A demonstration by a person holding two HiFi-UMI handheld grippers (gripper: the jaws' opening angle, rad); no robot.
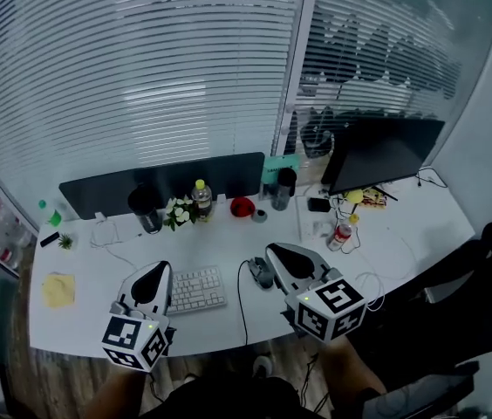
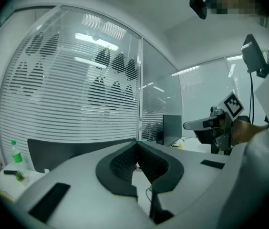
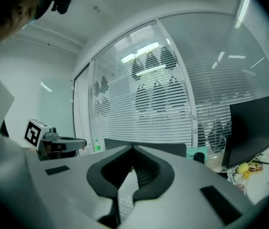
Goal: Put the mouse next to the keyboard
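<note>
A white keyboard [image 1: 196, 289] lies near the desk's front edge. Just right of it, a small gap away, sits the dark grey mouse [image 1: 262, 273], its cable running off the front edge. My left gripper [image 1: 161, 267] hangs above the keyboard's left end, shut and empty. My right gripper [image 1: 273, 249] hovers above the mouse, also shut with nothing in it. In the left gripper view the jaws [image 2: 135, 145] meet at the tips, and the right gripper [image 2: 206, 124] shows at the right. The right gripper view shows its own closed tips [image 3: 132, 147] and the left gripper [image 3: 70, 142] at the left.
On the white desk [image 1: 106, 273] stand a black monitor [image 1: 379, 151], a dark panel [image 1: 163, 184], a yellow-capped bottle [image 1: 201, 197], flowers [image 1: 179, 212], a black cup [image 1: 146, 208], a red object [image 1: 242, 206] and a yellow pad [image 1: 58, 289]. A dark chair [image 1: 468, 273] is at the right.
</note>
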